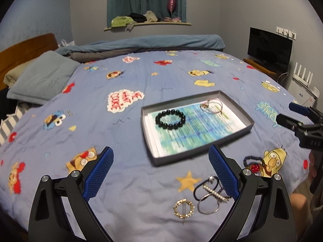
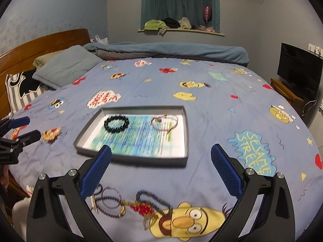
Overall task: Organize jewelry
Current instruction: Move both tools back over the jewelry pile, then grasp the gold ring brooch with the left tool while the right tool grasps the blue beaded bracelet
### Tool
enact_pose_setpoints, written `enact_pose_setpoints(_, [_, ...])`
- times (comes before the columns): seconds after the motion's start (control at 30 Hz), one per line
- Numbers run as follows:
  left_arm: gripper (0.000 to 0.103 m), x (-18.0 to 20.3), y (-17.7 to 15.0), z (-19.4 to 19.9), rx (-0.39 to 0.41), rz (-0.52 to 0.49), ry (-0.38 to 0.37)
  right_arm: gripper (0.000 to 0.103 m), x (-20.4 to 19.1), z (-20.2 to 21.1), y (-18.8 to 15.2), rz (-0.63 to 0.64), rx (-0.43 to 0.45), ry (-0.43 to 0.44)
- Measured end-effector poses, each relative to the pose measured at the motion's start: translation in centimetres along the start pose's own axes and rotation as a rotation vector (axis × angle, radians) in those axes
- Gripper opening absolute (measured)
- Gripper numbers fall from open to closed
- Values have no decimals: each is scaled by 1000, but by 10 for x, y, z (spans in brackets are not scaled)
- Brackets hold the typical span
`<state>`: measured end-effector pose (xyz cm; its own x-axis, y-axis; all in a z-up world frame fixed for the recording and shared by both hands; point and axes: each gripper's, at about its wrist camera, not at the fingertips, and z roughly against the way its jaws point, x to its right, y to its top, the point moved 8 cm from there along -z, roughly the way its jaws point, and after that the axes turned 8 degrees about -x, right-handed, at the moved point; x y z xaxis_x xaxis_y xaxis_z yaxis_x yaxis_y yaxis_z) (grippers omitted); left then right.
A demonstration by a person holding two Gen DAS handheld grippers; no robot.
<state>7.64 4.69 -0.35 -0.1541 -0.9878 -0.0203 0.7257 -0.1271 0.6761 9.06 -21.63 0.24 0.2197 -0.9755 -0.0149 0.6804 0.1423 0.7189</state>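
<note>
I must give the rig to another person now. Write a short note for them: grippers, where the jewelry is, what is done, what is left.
Left gripper: open, empty. Right gripper: open, empty.
Done: black bead bracelet and thin bangle lie in the grey tray.
Left, loose on the bedspread before the tray: gold ring brooch, pearl clip with hoops, beaded red-charm piece.
</note>
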Motion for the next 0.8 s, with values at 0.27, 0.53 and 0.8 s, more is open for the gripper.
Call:
enact_pose_setpoints(0.27, [94,2,-33,-34,-55,48,-46,97,-10,-21,-38,41,-42,-11])
enact_pose_setpoints(0.53, [94,7,-60,-66,-112,50,-64,97,-5,-50,-65,27,-88,6])
enact_pose_setpoints(0.8, [91,19,-87,-70,-123,0,-74,97,10,-55,-84,24,-89,4])
